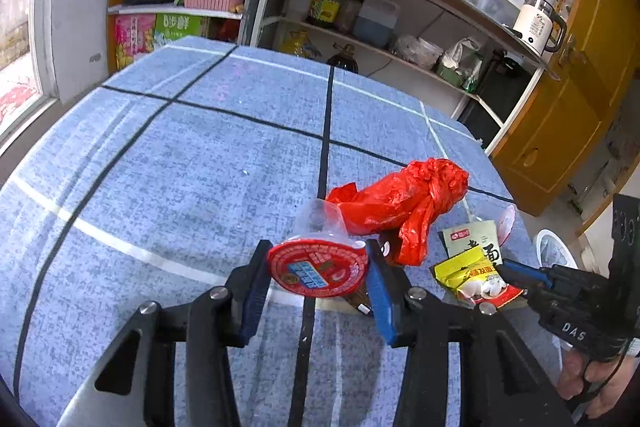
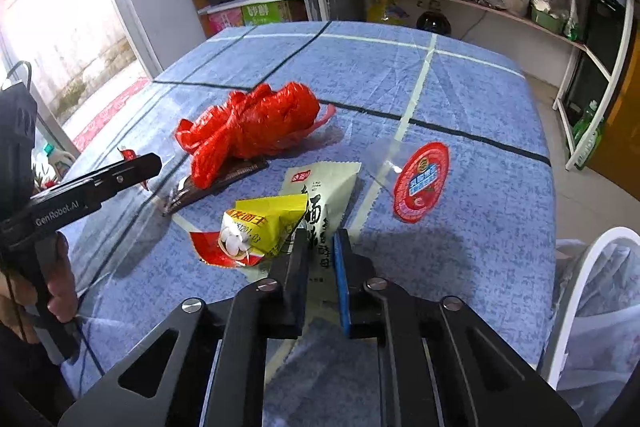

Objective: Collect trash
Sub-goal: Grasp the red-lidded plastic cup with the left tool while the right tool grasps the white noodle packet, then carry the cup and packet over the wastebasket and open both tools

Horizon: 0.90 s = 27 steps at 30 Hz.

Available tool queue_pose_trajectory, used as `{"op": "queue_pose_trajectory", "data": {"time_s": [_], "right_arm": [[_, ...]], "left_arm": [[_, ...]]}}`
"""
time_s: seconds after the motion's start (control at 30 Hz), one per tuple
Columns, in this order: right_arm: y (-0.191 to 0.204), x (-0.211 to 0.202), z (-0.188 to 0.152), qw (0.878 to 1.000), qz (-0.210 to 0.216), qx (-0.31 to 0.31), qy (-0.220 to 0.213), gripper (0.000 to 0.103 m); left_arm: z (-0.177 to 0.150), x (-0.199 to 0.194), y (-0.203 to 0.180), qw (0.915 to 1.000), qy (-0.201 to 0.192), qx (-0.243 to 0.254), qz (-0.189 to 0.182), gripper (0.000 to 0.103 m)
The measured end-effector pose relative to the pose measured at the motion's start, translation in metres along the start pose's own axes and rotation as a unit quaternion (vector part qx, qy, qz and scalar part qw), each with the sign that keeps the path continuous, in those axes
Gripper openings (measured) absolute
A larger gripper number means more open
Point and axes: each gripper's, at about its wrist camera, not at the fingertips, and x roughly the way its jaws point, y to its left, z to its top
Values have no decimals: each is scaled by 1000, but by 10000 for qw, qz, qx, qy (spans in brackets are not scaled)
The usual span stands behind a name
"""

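Note:
In the left wrist view my left gripper [image 1: 318,249] is shut on a clear jelly cup with a red lid [image 1: 318,269], its blue pads against both sides of the lid. The right gripper [image 2: 320,241] is shut on a pale green noodle wrapper [image 2: 324,183] at its near end. A yellow and red snack packet [image 2: 260,227] lies on that wrapper, just left of the fingers. A crumpled red plastic bag [image 2: 252,127] rests on a brown wrapper [image 2: 216,183] further back. A second red-lidded cup [image 2: 420,183] lies on its side to the right.
The blue checked tablecloth [image 1: 180,167] covers the table. A white-rimmed bin with a clear liner [image 2: 592,287] stands off the table's right corner. Open shelves with bottles and boxes [image 1: 352,15] run behind the table. A hand [image 2: 60,291] holds the left gripper's handle.

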Motion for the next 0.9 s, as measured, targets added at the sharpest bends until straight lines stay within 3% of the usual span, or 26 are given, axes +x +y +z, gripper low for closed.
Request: {"op": "queue_pose_trajectory", "data": {"time_s": [0.47,0.9], "right_arm": [[-15,-48,-6,9980,-35,280,-562,9],[-74,-102,-43,9914,-467,872,-858,9]], "left_arm": [[4,-35,-26,9982,-445,240,-316,47],[1,-27,-119,9904,-365,898,-986,47]]}}
